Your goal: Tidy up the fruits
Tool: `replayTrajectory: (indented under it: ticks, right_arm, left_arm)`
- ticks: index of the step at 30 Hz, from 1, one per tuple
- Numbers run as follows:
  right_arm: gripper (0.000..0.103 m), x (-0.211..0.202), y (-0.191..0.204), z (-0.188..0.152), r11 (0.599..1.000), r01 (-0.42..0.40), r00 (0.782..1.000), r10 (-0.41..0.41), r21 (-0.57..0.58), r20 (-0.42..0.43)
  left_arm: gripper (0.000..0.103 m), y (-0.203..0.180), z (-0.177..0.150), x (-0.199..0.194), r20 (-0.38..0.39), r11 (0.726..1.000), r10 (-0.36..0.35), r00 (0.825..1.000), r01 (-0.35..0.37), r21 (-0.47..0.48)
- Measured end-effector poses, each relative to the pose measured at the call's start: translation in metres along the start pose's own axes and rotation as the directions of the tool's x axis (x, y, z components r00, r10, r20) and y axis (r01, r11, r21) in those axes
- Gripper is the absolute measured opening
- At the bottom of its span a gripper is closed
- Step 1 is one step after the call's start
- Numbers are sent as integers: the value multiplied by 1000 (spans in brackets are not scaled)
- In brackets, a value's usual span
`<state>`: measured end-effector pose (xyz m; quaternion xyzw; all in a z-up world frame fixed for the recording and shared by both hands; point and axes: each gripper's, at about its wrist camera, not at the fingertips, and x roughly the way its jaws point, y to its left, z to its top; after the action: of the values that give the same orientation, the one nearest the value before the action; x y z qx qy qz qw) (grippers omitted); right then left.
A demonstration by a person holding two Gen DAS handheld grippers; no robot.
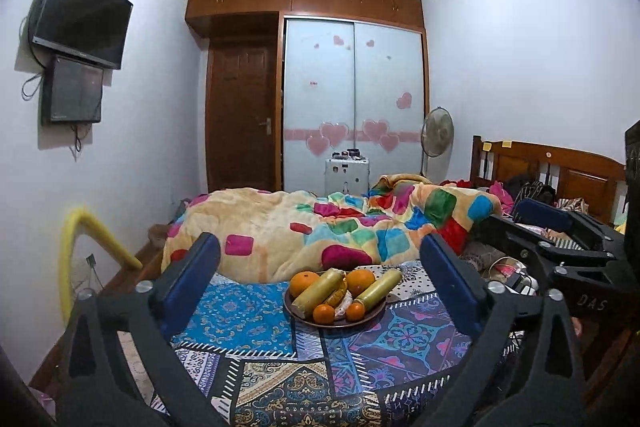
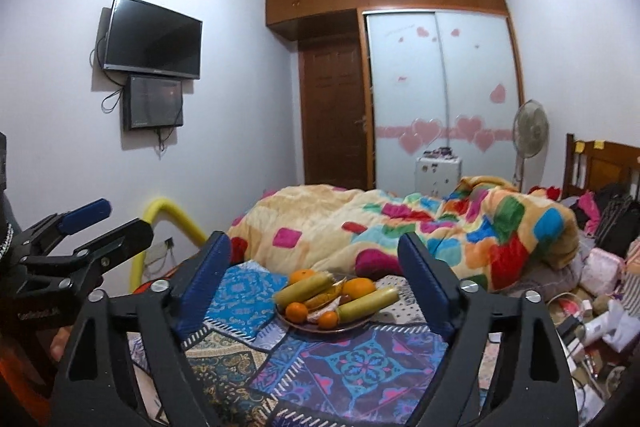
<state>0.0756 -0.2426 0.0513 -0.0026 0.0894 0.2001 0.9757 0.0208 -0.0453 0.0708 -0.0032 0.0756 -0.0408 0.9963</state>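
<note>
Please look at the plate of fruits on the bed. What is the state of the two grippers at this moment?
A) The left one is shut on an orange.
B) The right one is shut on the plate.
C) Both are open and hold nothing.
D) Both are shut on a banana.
C: the left gripper and the right gripper both have their fingers spread wide with nothing between, and the plate with its fruits lies untouched ahead of them.

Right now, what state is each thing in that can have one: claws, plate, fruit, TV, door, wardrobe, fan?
left claw: open, empty, short of the plate
right claw: open, empty
plate: on the patterned bedcover, loaded
oranges: four, on the plate
TV: off, screen dark
door: closed
wardrobe: sliding panels shut
fan: upright; running or not, cannot tell
</note>
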Motion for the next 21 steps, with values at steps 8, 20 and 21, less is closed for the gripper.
replayTrajectory:
  ticks: [8,20,21]
  right_arm:
    - [103,-11,-2,-3,999,44,999,-44,6,22]
    - [103,-13,-2,-7,999,43,999,-43,3,17]
    - [103,-13,-2,-6,999,42,999,-42,5,17]
  left_arm:
    - [103,1,-4,-3,-8,1000,-3,1000,3,-16]
    - [103,4,-9,-1,-15,1000,2,1000,-3,-31]
    - [103,4,-9,-1,-15,1000,1,1000,-2,-31]
